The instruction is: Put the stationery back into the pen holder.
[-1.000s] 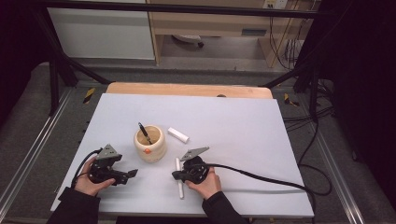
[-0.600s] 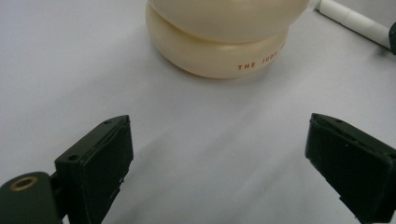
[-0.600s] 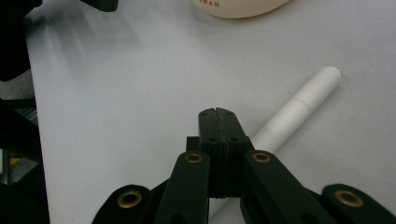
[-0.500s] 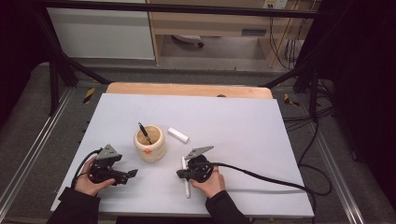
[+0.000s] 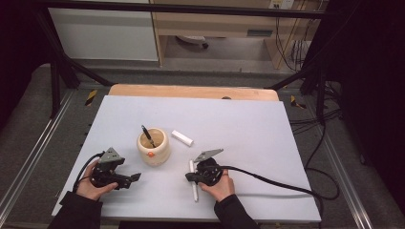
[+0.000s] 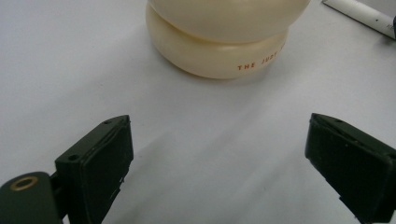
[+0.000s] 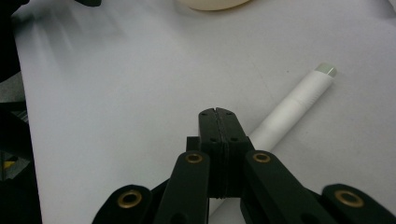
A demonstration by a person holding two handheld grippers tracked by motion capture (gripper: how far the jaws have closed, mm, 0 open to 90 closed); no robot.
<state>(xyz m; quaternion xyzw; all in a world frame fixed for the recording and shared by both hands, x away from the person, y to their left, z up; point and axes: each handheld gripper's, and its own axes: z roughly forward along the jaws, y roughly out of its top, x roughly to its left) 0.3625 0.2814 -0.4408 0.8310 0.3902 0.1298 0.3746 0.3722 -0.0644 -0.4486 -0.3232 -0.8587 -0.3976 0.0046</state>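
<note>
Marker [image 5: 194,182], a white one, lies flat on the table [image 5: 267,138] near the front edge, and the right gripper [image 5: 189,177] sits right on top of it with its jaws pressed tight together, the marker passing under the closed tips [image 7: 218,122] rather than being pinched between them. Over on the other side, the left gripper [image 5: 134,177] rests low on the table with its jaws spread wide and nothing between them, aimed at the cream pot [image 5: 153,146], which stands just ahead with a dark pen [image 5: 147,135] poking out. Beyond the pot, a small white block [image 5: 182,138] lies apart from everything.
</note>
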